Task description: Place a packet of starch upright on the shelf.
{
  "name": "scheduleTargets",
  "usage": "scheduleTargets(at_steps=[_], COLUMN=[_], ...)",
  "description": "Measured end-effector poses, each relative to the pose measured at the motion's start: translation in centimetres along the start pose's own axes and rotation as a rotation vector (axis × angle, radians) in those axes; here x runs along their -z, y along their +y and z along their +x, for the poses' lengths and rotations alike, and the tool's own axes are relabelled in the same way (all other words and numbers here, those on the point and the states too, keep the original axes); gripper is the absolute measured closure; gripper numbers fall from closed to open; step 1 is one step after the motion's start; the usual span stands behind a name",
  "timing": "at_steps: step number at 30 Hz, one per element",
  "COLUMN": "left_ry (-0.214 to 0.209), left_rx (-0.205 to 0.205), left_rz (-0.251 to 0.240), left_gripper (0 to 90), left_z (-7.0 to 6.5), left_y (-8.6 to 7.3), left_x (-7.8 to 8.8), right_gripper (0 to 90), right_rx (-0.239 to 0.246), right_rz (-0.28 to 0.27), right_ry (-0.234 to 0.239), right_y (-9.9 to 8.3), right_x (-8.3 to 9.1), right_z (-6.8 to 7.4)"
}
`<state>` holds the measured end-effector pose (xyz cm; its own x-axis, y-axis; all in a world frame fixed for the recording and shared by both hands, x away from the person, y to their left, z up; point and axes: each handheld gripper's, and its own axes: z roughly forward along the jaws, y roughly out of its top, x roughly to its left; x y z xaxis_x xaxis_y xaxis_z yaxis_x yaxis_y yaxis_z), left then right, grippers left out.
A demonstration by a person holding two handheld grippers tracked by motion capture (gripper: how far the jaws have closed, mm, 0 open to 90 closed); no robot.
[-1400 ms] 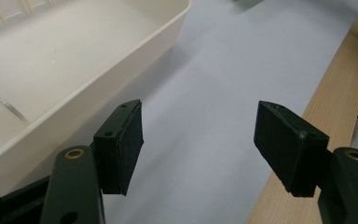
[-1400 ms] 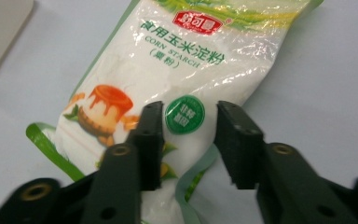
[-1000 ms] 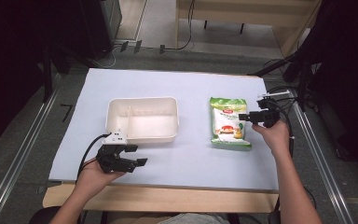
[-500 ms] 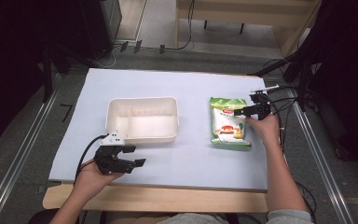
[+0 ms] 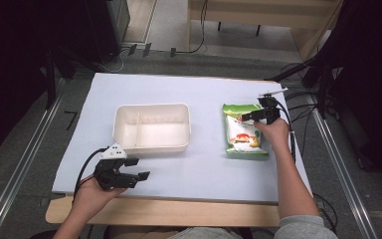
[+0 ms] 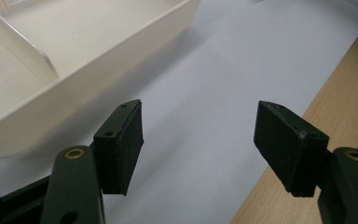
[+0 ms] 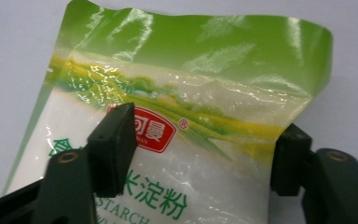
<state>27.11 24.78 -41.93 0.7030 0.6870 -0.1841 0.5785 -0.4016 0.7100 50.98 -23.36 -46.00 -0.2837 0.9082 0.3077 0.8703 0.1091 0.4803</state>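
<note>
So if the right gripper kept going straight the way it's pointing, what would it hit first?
Most likely the green starch bag: the right gripper is open with the bag lying between and beyond its jaws, though how far above it is unclear.

Left gripper (image 5: pixel 140 175) and right gripper (image 5: pixel 244 118), jaws apart.

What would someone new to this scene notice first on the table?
Probably the shiny green and white plastic starch bag lying flat at the table's right, with the right gripper hovering at its far end, jaws open on either side of the bag. Next, the cream rectangular plastic tray at centre, a divider inside it, with the open left gripper idling near the front edge.
</note>
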Motion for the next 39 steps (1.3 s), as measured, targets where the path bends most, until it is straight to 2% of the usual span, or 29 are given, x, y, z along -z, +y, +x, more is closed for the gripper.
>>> scheduleTargets(at_steps=[1, 3, 6, 7, 10, 12, 15, 16, 17, 20, 26, 33, 36, 39], left_ry=[0.006, 0.007, 0.005, 0.004, 0.001, 0.000, -0.001, -0.002, -0.001, -0.010, -0.012, -0.015, -0.018, -0.022], left_rx=[0.003, 0.007, 0.004, 0.002, 0.000, 0.001, 0.002, 0.003, 0.004, 0.002, 0.004, 0.006, 0.002, -0.002], left_rz=[0.006, 0.001, 0.006, 0.008, 0.003, 0.002, -0.002, -0.003, 0.000, -0.001, -0.006, -0.012, -0.011, -0.011], left_gripper=[33.4, 33.4, 33.4, 33.4, 33.4, 33.4, 33.4, 33.4, 33.4, 33.4, 33.4, 33.4, 33.4, 33.4], left_z=[0.0, 0.0, 0.0, -0.1, -0.2, -0.1, 0.0, 0.0, 0.0, 0.0, 0.1, 0.2, 0.1, 0.2], left_y=[-0.1, -0.1, -0.1, -0.1, -0.1, -0.1, -0.1, -0.1, 0.0, 0.0, 0.1, 0.2, 0.4, 0.5], left_x=[0.1, 0.2, 0.1, 0.1, 0.0, 0.1, 0.2, 0.2, 0.3, 0.2, 0.3, 0.3, 0.2, 0.0], right_gripper=[43.7, 48.5, 63.0, 68.9, 82.1, 87.0, 89.5, 89.9, 90.0, 90.0, 90.0, 90.0, 90.0, 90.0], right_rx=[-0.001, 0.012, 0.052, 0.055, 0.007, 0.014, 0.056, 0.052, 0.063, 0.037, 0.072, 0.102, 0.111, 0.134], right_rz=[0.006, 0.008, 0.003, 0.003, 0.014, 0.019, 0.021, 0.019, 0.016, 0.007, -0.037, -0.110, -0.137, -0.156], right_ry=[0.003, -0.020, -0.060, -0.058, -0.011, 0.008, -0.013, -0.015, -0.010, 0.026, 0.030, 0.067, 0.094, 0.100], right_y=[0.0, 0.1, -0.2, -0.2, -0.4, -0.4, -0.3, -0.2, -0.2, -0.2, -0.3, -1.2, -1.5, -1.9], right_x=[-0.1, -0.2, -0.3, -0.2, -0.1, 0.0, 0.0, 0.1, 0.3, 0.8, 2.5, 6.2, 7.5, 8.4], right_z=[0.2, 0.6, 1.2, 1.2, 0.8, 0.8, 1.2, 1.3, 1.3, 1.3, 2.0, 3.1, 3.4, 4.2])
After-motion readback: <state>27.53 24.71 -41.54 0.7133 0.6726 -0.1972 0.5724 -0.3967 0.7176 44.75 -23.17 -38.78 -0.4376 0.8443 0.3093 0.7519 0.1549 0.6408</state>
